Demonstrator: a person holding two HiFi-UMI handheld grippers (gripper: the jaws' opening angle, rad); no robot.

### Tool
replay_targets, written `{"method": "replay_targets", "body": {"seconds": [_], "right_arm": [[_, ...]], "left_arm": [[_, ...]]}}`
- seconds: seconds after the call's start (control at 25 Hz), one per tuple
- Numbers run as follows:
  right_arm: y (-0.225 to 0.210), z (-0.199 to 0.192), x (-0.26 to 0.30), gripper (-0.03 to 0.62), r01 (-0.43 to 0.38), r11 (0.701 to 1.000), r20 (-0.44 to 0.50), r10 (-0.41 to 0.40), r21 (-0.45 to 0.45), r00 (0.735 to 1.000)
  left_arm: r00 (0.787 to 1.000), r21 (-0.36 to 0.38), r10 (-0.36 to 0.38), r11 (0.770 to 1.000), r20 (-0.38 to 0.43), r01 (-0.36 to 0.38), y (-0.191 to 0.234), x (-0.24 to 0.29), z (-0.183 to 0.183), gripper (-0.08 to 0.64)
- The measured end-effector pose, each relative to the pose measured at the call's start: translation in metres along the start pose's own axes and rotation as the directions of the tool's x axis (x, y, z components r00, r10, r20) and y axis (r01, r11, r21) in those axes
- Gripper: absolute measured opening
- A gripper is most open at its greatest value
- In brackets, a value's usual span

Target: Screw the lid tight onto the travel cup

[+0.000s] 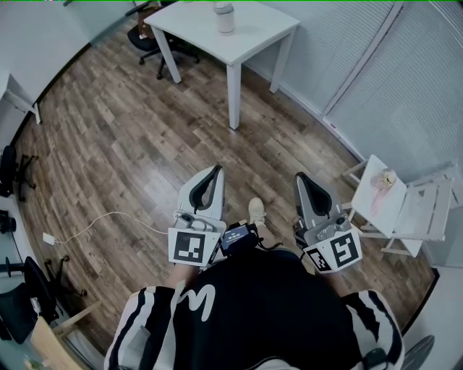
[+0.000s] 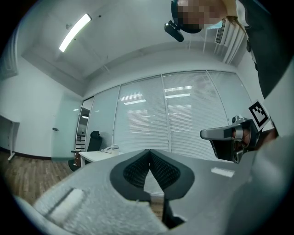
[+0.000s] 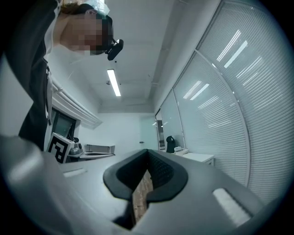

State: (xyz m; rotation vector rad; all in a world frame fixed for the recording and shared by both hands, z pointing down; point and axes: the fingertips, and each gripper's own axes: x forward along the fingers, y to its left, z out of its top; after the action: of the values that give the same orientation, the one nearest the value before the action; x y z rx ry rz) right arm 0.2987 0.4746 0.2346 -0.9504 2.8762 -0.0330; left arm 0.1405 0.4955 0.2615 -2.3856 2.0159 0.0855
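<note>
The travel cup [image 1: 224, 16], white with a grey lid on top, stands on the white table [image 1: 253, 32] far across the room. My left gripper [image 1: 215, 170] and right gripper [image 1: 299, 177] are held side by side close to the person's body, pointing toward the table, well short of it. Both are shut with nothing between the jaws. In the left gripper view the shut left gripper [image 2: 149, 152] points past the distant table [image 2: 98, 156], with the right gripper [image 2: 229, 135] beside it. In the right gripper view the right gripper [image 3: 148, 151] is shut too.
Wood floor lies between me and the table. A black office chair [image 1: 147, 37] stands behind the table's left side. A white folding chair [image 1: 394, 206] with a small pinkish thing on it is at the right by the blinds. A white cable [image 1: 94, 225] runs over the floor at left.
</note>
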Motion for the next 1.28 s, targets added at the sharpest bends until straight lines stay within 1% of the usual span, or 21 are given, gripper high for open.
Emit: {"method": "replay_targets", "body": {"seconds": [0.28, 0.4, 0.48, 0.88, 1.08, 1.2, 1.28], "right_arm": [[-0.048, -0.001, 0.050, -0.002, -0.038, 0.999, 0.004, 0.038, 0.003, 0.999], [-0.067, 0.001, 0.073, 0.000, -0.052, 0.999, 0.005, 0.052, 0.004, 0.999], [-0.078, 0.001, 0.087, -0.002, -0.061, 0.998, 0.003, 0.061, 0.006, 0.998], [-0.134, 0.003, 0.138, -0.002, -0.118, 0.993, 0.004, 0.118, 0.011, 0.993], [-0.155, 0.000, 0.155, -0.002, -0.167, 0.986, 0.007, 0.167, 0.018, 0.986], [-0.160, -0.002, 0.161, -0.002, -0.181, 0.983, 0.009, 0.180, 0.022, 0.984], [-0.162, -0.004, 0.166, -0.002, -0.186, 0.982, 0.013, 0.186, 0.030, 0.982]], "left_arm": [[0.999, 0.021, 0.033, 0.999, 0.004, -0.033, 0.020, 0.061, 0.004, 0.003], [0.999, 0.021, 0.031, 0.999, 0.017, -0.032, 0.028, 0.086, 0.004, 0.003], [0.999, 0.020, 0.036, 0.999, 0.011, -0.036, 0.034, 0.101, 0.002, 0.003], [0.996, 0.031, 0.080, 0.996, 0.030, -0.080, 0.054, 0.171, 0.005, 0.003], [0.995, 0.049, 0.099, 0.994, 0.028, -0.100, 0.054, 0.195, 0.002, 0.003], [0.994, 0.070, 0.108, 0.992, 0.016, -0.109, 0.055, 0.199, -0.001, 0.003], [0.993, 0.069, 0.114, 0.991, 0.009, -0.114, 0.058, 0.201, -0.003, 0.003]]}}
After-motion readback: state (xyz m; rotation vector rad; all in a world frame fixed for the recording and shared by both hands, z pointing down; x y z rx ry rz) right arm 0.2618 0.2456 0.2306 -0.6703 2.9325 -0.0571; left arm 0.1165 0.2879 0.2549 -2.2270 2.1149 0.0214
